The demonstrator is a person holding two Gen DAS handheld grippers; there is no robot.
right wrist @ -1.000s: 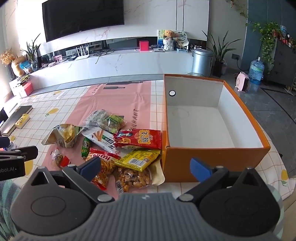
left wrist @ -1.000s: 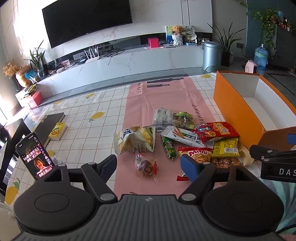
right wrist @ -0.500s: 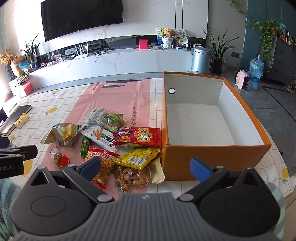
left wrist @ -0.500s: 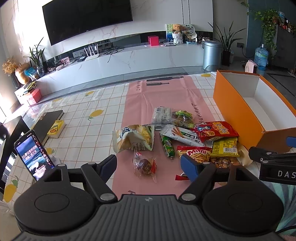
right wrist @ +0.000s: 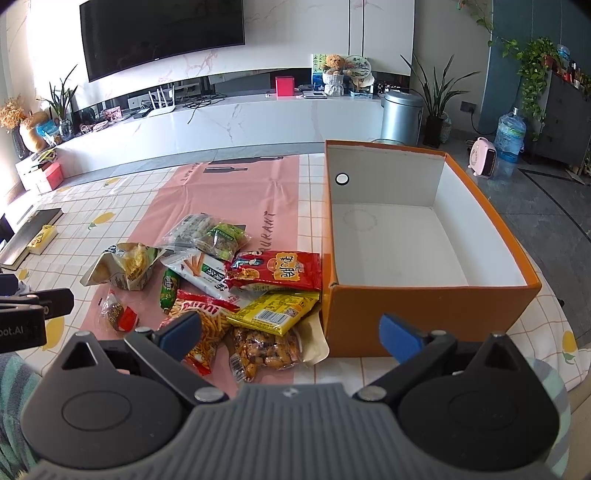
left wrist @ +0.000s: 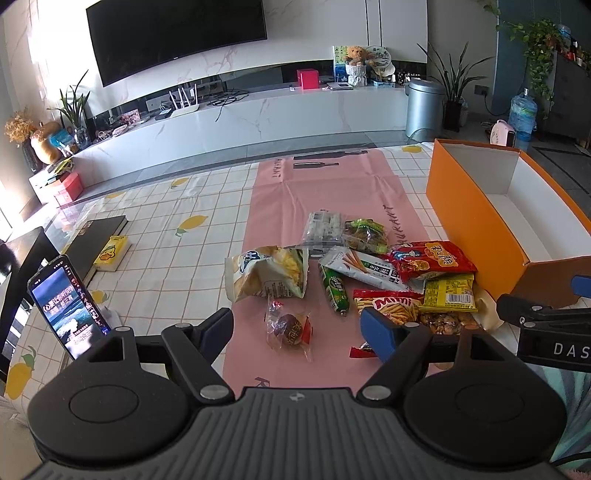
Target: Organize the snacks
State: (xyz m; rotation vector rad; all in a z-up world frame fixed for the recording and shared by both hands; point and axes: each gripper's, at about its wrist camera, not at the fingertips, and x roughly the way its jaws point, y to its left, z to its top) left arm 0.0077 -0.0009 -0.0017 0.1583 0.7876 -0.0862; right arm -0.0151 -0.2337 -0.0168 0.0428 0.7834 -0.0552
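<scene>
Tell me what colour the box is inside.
White inside, orange outside; the box shows best in the right wrist view.

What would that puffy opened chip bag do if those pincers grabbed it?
The chip bag looks crumpled and puffy, so it would probably crush and flop rather than hold shape. Its torn top gapes, so tipping it might spill chips. It seems light for its size.

Wall-mounted television (left wrist: 173,35), white marble console (right wrist: 236,118), potted plants (right wrist: 437,92)

Black ribbed gripper (left wrist: 297,328) bodies, blue fingertip pads (right wrist: 400,338), silver screws.
</scene>
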